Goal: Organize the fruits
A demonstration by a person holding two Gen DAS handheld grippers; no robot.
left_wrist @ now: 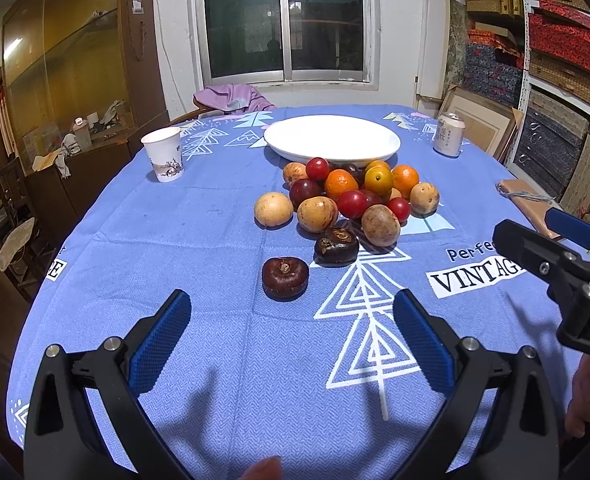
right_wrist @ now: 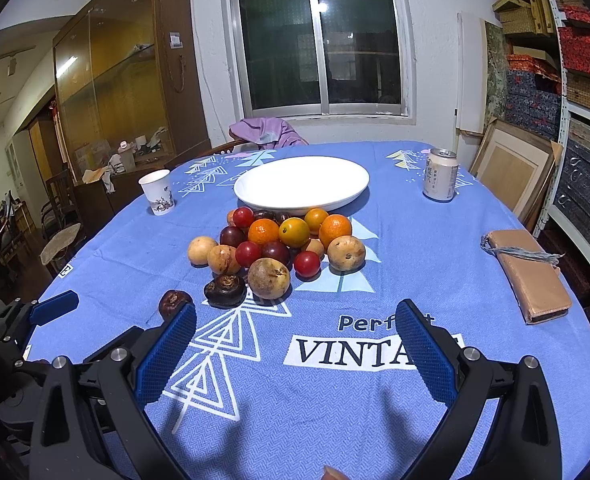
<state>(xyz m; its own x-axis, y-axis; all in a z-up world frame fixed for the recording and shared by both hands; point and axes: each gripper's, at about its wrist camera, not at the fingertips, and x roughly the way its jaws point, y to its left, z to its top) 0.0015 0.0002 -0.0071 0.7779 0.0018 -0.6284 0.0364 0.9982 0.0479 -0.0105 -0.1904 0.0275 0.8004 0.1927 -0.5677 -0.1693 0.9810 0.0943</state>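
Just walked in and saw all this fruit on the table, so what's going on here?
A person holds a hand-held gripper in each hand over a blue tablecloth. Both the left hand-held gripper and the right hand-held gripper are open and empty. The fruit pile sits on the cloth in front of an empty white plate, with a dark fruit nearest the left one. Nothing has been picked up.

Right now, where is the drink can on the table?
The drink can stands upright on the far right of the blue tablecloth, right of the white plate, apart from the fruit pile.
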